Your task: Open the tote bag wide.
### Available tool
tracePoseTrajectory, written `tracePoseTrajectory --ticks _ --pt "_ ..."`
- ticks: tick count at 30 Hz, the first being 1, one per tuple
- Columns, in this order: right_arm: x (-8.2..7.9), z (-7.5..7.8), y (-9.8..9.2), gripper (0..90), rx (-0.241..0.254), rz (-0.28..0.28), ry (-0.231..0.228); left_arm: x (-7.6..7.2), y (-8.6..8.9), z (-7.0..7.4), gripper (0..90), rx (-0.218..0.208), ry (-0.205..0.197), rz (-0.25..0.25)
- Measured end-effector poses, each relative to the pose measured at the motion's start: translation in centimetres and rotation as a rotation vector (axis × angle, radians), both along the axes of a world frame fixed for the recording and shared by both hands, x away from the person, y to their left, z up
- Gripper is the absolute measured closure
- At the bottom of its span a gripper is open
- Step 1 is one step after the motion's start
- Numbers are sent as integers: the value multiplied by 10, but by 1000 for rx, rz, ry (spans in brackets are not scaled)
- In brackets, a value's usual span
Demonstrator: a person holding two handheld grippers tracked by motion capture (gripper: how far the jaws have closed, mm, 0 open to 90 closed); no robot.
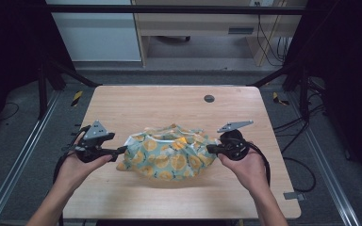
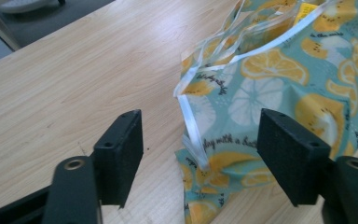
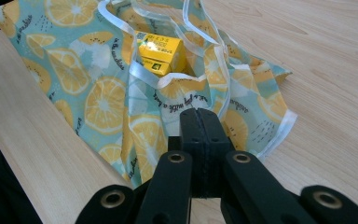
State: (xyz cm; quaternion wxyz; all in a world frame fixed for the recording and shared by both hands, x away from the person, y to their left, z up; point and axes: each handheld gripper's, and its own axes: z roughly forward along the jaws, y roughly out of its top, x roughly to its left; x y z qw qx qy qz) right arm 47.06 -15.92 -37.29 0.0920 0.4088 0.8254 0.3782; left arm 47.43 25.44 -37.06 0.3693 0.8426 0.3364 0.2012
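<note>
A teal cloth bag (image 1: 169, 157) printed with lemon slices and trimmed in white lies crumpled on the wooden table (image 1: 160, 103). Through its mouth a yellow box (image 3: 161, 53) shows inside. My left gripper (image 1: 122, 150) is at the bag's left end. In the left gripper view its jaws stand open (image 2: 205, 158), with the bag's white-trimmed edge (image 2: 193, 130) between them and touching neither pad. My right gripper (image 1: 209, 148) is at the bag's right end. In the right gripper view its jaws (image 3: 199, 114) are shut together on a fold of the bag (image 3: 107, 102).
A round dark grommet (image 1: 209, 98) sits in the tabletop at the back right. Bare wood runs behind and in front of the bag. Black frame posts and cables stand beyond the table's sides, and a cabinet is behind it.
</note>
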Motion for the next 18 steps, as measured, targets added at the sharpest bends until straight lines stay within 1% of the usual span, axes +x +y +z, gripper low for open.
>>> tracePoseTrajectory --ticks 1,2,3,4,7,8,9,10,11,12,15,17,18 --pt "0 0 0 900 -3 2 0 10 -3 4 361 17 47 -10" --pt "0 0 0 900 -3 2 0 10 -3 4 362 17 47 -10" --pt "1 0 1 900 -4 4 -1 17 -5 7 362 33 74 -17" --pt "0 0 1 900 -7 5 -3 22 -5 9 364 33 93 -20" --pt "-1 2 3 900 -13 15 -12 35 -8 16 378 56 142 -26" --pt "-1 2 3 900 -13 15 -12 39 -8 16 378 59 157 -27" --pt "-1 2 3 900 -18 22 -19 43 -9 18 380 53 184 -38" --pt "-2 2 4 900 -14 17 -17 46 -10 19 384 52 202 -43" --pt "-3 3 3 900 -16 19 -17 49 -11 20 384 61 212 -51" --pt "-3 3 3 900 -17 21 -22 51 -13 19 384 65 226 -52" --pt "-4 2 2 900 -20 22 -22 59 -17 15 377 106 263 -56" --pt "-5 2 1 900 -19 19 -23 64 -19 11 373 104 296 -59" --pt "-5 2 1 900 -16 18 -23 65 -20 9 371 107 300 -60"
